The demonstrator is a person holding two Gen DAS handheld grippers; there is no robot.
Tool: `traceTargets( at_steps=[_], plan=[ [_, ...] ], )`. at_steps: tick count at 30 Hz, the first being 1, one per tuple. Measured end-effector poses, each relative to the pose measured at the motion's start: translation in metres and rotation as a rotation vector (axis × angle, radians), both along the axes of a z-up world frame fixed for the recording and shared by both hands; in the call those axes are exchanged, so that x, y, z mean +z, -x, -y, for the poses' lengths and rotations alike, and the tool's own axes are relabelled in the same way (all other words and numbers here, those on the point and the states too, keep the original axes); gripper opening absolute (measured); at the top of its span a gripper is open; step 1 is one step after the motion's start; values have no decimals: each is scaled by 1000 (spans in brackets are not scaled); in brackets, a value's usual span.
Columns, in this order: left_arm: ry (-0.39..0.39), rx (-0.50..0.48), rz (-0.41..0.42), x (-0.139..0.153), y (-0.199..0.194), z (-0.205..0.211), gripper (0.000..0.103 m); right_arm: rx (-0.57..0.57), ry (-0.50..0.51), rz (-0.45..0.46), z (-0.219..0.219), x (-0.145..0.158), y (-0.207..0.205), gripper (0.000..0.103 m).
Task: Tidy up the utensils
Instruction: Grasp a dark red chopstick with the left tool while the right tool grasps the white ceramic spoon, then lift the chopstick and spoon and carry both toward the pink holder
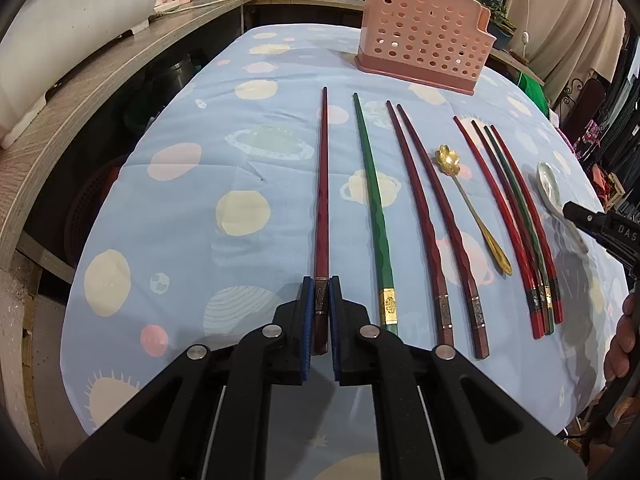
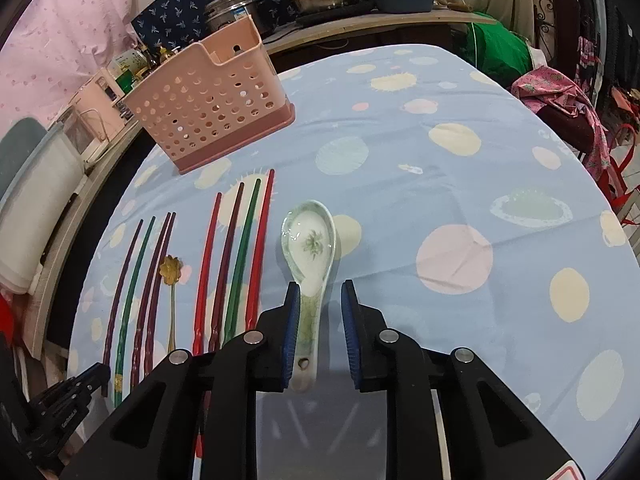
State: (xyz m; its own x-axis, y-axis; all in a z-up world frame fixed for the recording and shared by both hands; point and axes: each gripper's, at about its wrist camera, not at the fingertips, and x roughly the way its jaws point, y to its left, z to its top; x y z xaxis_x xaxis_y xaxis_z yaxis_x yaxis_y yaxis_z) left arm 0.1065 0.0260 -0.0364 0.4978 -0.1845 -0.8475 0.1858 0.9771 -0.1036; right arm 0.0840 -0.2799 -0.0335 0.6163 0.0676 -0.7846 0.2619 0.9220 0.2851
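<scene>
Left wrist: my left claw [image 1: 320, 298] grips a maroon chopstick [image 1: 322, 184]; right claw [image 2: 320, 304] released, straddling the spoon [image 2: 310, 256].

Glossy ceramic spoon [image 2: 309, 248], matt cloth [image 2: 440, 168]

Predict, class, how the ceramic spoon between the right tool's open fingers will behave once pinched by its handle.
The ceramic spoon looks glazed, so probably slippery against the right tool. Its wide bowl lies beyond the handle, so it may tip forward. Being ceramic, it is likely stiff but fragile.
</scene>
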Motion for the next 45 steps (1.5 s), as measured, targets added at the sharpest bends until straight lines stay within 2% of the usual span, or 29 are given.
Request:
traceTargets(
  at_steps=[5, 16, 28, 38, 45],
  plan=[
    [1, 1, 3, 0, -1, 0, 8, 14, -10, -5, -5, -9, 2, 12],
    [5, 6, 19, -1, 1, 0, 7, 10, 116, 15, -22, -10, 9, 10],
    [28, 12, 7, 2, 4, -6, 7, 2, 110, 36, -20, 7, 23, 8],
    [40, 21, 63, 32, 3, -12, 7, -23, 125, 101, -10, 37, 32, 7],
    [56, 30, 145, 69, -8, -11, 7, -19, 146, 158, -7, 61, 31, 7]
  ],
)
